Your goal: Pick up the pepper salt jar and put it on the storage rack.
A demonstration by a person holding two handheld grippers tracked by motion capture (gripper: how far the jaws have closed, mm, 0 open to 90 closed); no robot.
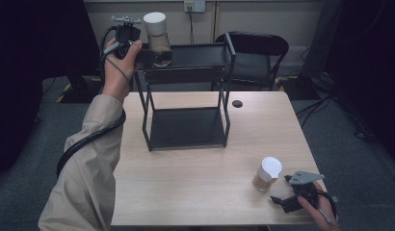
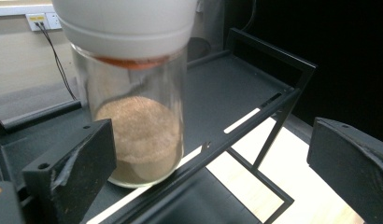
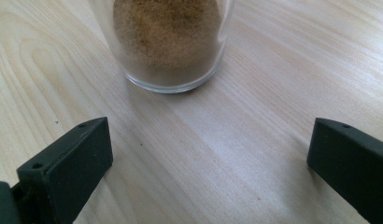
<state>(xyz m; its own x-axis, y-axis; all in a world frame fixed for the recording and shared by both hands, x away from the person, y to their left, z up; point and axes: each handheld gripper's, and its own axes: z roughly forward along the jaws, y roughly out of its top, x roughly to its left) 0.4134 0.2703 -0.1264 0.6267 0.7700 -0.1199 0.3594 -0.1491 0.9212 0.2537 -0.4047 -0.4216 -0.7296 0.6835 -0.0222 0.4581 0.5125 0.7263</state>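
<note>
A glass jar point(image 1: 155, 36) with a white lid and brown powder stands at the left end of the black rack's top shelf point(image 1: 200, 55). My left gripper point(image 1: 154, 53) is held up at that end, open, its jaws wide on either side of the jar point(image 2: 138, 116), which stands close to the left jaw. A second powder jar point(image 1: 268, 174) with a white lid stands on the table near the front right. My right gripper point(image 1: 281, 189) lies low just right of it, open, with this jar point(image 3: 168, 42) a little beyond its jaws.
The two-tier black rack has a lower shelf point(image 1: 186, 126) resting on the wooden table point(image 1: 195, 192). A small black disc point(image 1: 237, 103) lies right of the rack. A black chair point(image 1: 256, 45) stands behind the table.
</note>
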